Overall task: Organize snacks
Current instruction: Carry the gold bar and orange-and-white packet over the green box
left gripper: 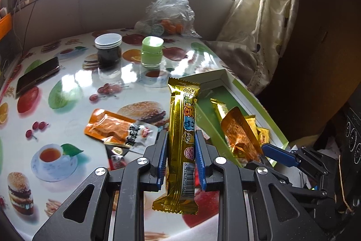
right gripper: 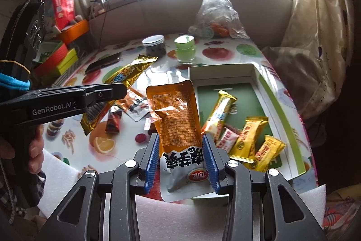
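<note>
Gleaming gold snack bar (left gripper: 181, 141), upright

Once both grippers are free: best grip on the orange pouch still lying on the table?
The orange pouch lies flat, so there is little edge to pinch from above. Probably best to take its white printed end, which seems to overlap the red packet and may sit slightly raised. Come in low from the near side, jaws across the pouch's thickness.
</note>
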Tool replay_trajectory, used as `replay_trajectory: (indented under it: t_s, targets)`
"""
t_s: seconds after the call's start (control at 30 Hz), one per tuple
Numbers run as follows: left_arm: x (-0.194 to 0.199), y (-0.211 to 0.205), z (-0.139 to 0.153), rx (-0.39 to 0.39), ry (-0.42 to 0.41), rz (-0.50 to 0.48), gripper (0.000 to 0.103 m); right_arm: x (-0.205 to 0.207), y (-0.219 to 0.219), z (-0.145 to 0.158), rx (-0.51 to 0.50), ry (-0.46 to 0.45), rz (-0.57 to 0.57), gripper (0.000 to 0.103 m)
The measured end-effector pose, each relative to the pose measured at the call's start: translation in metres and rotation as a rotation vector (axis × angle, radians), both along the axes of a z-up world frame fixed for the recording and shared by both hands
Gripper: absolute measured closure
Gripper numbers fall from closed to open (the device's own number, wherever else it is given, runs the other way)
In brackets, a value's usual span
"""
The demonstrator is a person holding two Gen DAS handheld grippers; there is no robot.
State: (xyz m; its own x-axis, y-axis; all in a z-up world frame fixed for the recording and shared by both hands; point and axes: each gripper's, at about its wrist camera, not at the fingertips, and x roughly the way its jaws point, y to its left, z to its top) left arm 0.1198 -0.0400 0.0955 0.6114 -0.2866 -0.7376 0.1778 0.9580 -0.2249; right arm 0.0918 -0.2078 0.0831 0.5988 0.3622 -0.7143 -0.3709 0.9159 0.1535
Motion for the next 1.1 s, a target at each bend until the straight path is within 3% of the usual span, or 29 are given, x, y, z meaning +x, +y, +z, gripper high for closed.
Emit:
replay_trajectory:
  t_s: [0.63, 1.1]
  targets:
    - [0.029, -0.051, -0.017, -0.020, 0.060, -0.074, 0.079, 0.014, -0.049, -0.016, -0.029, 0.052, -0.198, 0.066]
    - [0.043, -0.078, -0.032, -0.023, 0.097, -0.109, 0.079, 0.027, -0.061, -0.022, -0.069, 0.052, -0.272, 0.066]
